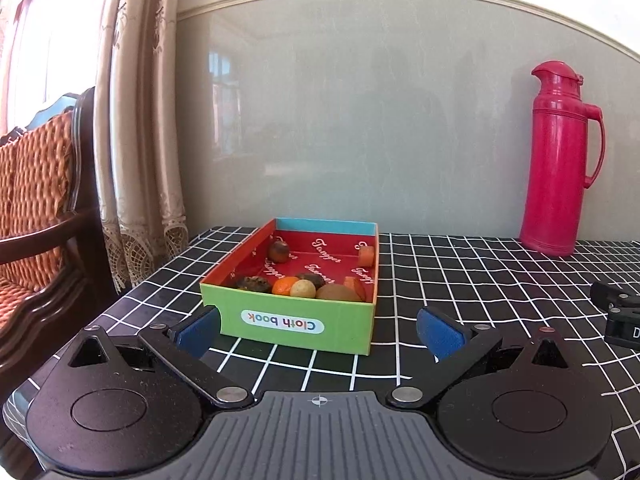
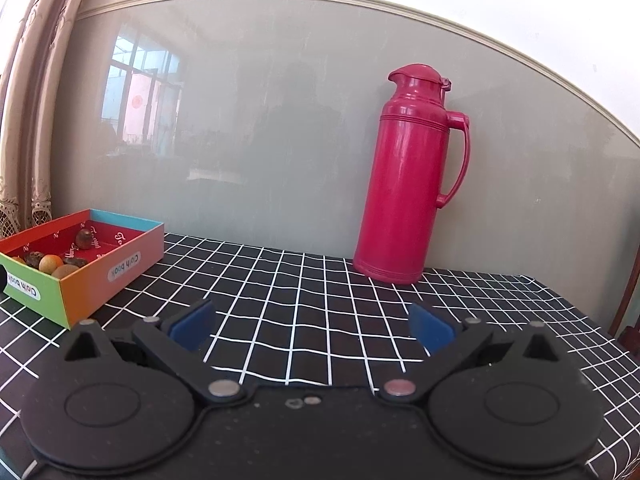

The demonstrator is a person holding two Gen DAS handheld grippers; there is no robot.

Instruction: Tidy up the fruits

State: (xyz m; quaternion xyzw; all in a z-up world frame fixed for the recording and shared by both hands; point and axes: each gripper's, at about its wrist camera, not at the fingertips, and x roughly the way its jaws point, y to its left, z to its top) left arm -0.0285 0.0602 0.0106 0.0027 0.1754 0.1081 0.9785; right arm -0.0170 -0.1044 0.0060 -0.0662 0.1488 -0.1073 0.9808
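- Resting on a black tablecloth with a white grid [image 1: 460,280], a shallow cardboard box with a green front wall, red lining and a "Cloth book" label [image 1: 292,322] sits directly ahead of the left gripper [image 1: 320,332].
- Left gripper: its blue-padded fingers [image 1: 196,330] are spread wide with nothing between them; the left pad lies just beside the box's front left corner, whether touching cannot be told.
- Inside the box, the small fruits cluster against the front wall: a dark, rough lump [image 1: 253,283], a small orange fruit [image 1: 285,286], a pale yellow ball [image 1: 303,289], a brown kiwi-like fruit [image 1: 338,293] and a red-orange slice [image 1: 355,286].
- A dark round fruit [image 1: 278,251] lies further back near the left wall, and an orange chunk [image 1: 366,255] sits against the right wall.
- Right gripper [image 2: 312,330]: fingers also wide apart and empty, low over bare cloth, with the box off to its left.
- A tall magenta plastic thermos jug with a handle [image 2: 404,176] stands upright at the back of the table against the grey-green wall panel [image 2: 260,120].
- A beige lace-trimmed curtain [image 1: 136,120] and a wooden chair with an orange woven cushion [image 1: 32,184] stand left of the table.
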